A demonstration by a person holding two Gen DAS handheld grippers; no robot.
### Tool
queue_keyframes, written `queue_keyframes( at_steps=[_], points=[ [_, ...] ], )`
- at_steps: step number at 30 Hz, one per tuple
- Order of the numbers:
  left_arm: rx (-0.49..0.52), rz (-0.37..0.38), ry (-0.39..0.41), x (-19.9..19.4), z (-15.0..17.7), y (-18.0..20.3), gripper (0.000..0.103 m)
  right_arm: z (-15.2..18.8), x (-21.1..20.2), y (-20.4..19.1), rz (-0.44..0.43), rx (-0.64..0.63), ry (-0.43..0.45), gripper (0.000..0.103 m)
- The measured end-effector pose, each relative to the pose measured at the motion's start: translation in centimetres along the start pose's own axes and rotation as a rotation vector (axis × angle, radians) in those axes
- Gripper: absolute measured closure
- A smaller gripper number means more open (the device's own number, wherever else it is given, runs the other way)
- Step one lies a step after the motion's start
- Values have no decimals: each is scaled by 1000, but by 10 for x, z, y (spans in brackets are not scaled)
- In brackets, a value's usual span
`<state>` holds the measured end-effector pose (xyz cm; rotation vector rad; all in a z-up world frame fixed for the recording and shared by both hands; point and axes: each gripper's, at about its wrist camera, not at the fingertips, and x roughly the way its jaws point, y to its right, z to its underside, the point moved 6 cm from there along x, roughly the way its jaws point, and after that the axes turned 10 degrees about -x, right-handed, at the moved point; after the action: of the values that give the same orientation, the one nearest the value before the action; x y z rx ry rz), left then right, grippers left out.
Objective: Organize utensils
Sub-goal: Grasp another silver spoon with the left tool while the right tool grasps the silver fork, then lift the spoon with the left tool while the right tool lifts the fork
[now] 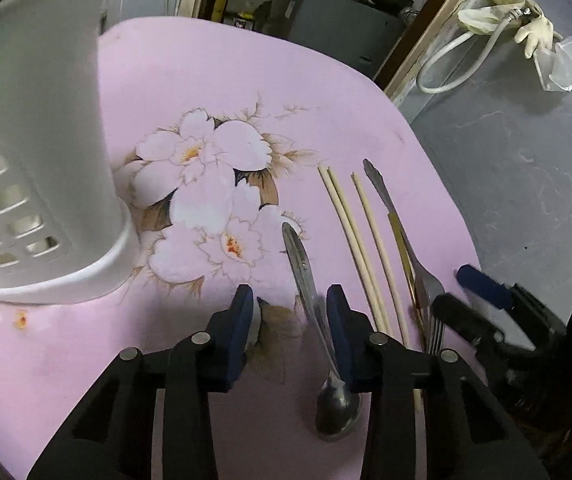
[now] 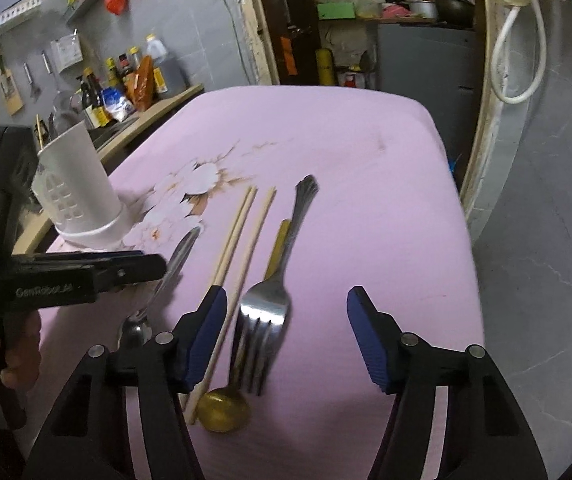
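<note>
A silver spoon (image 1: 306, 276) lies on the pink flowered table (image 1: 206, 80), its handle between the fingers of my open left gripper (image 1: 290, 312). Wooden chopsticks (image 1: 350, 232), a gold spoon (image 1: 404, 256) and a silver fork (image 1: 414, 256) lie to its right. A white slotted utensil holder (image 1: 34, 160) stands at the left. In the right wrist view my open right gripper (image 2: 286, 320) hovers over the fork (image 2: 270, 304) and gold spoon (image 2: 224, 410), with the chopsticks (image 2: 238, 236) by its left finger. The left gripper (image 2: 126, 266) is over the silver spoon (image 2: 174, 264); the holder (image 2: 78, 192) stands behind.
The table's right edge (image 2: 462, 216) drops to a grey floor. A counter with bottles (image 2: 126, 84) is at the back left. A doorway with shelves (image 2: 366, 12) is behind the table. A hose and gloves (image 1: 506, 28) hang on the right wall.
</note>
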<state>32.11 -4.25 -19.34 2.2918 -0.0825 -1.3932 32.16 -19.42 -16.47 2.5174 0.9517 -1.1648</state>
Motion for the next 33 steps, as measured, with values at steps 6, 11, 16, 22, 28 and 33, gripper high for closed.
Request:
queue_keyframes(
  at_steps=[6,11,16,22,28,33],
  points=[
    [-1,16,-60,8,-6,4,81,-1,7,-4,39,-35,-30,56],
    [51,-22,-87,16,-5,15,92,-1,7,-8,22,-54,-37,78],
    [32,-31,-95,18,-7,11,96,4,1,-2,0,2,-34,79],
    [13,-51,-79,5,-2,0,98,15,-14,5,27,-10,-59,79],
    [-13,1,-75,-16,6,-20,98,24,-24,12,9,13,-82,78],
    [16,-13,-100,-19,6,-15,92,18,-12,14,13,35,-87,72]
  ],
)
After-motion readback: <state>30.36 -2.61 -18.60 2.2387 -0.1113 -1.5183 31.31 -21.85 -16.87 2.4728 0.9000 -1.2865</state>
